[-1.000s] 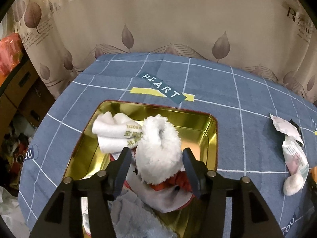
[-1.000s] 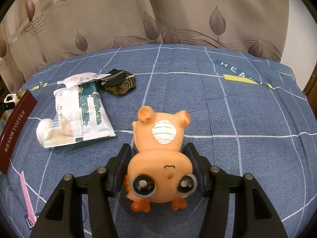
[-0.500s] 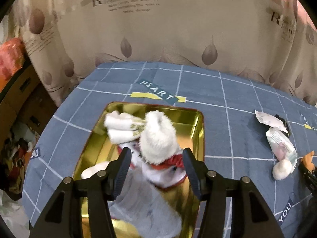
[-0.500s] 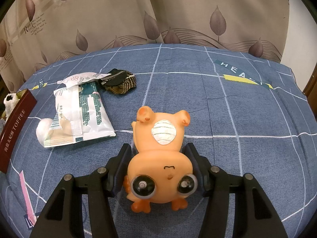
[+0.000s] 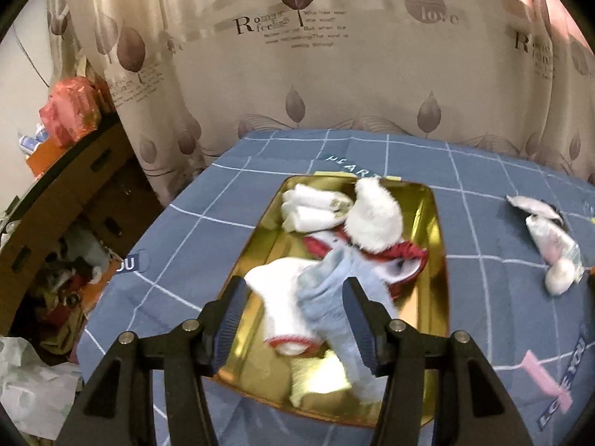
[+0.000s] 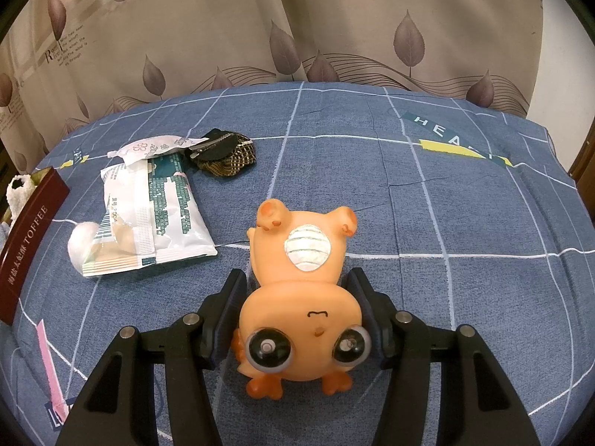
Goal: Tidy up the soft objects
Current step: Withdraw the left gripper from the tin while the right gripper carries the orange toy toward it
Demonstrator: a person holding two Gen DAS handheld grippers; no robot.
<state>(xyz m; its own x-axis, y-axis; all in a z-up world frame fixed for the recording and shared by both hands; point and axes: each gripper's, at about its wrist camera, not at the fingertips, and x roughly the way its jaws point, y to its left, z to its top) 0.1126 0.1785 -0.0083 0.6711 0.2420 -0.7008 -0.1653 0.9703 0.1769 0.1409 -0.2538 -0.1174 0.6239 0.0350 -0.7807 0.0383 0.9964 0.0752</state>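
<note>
In the left wrist view a gold tin tray [image 5: 435,223] on the blue checked cloth holds a white fluffy slipper [image 5: 373,215], rolled white towels [image 5: 308,208], a white sock [image 5: 280,297] and a light blue sock [image 5: 334,290]. My left gripper [image 5: 295,319] is open and empty, raised above the tray's near end. In the right wrist view my right gripper [image 6: 301,316] is shut on an orange squishy frog toy [image 6: 301,293] lying on its back on the cloth.
A white snack packet [image 6: 148,219] with a cotton ball [image 6: 80,245], a dark mesh pouch with hair clip [image 6: 223,152] and the tin's dark red lid [image 6: 26,245] lie left of the toy. A pink comb [image 5: 546,379] lies right of the tray. Curtain behind; cluttered cabinet at left.
My left gripper has lifted up and back from the tray, leaving the fluffy slipper inside it. The right gripper and the toy have not moved.
</note>
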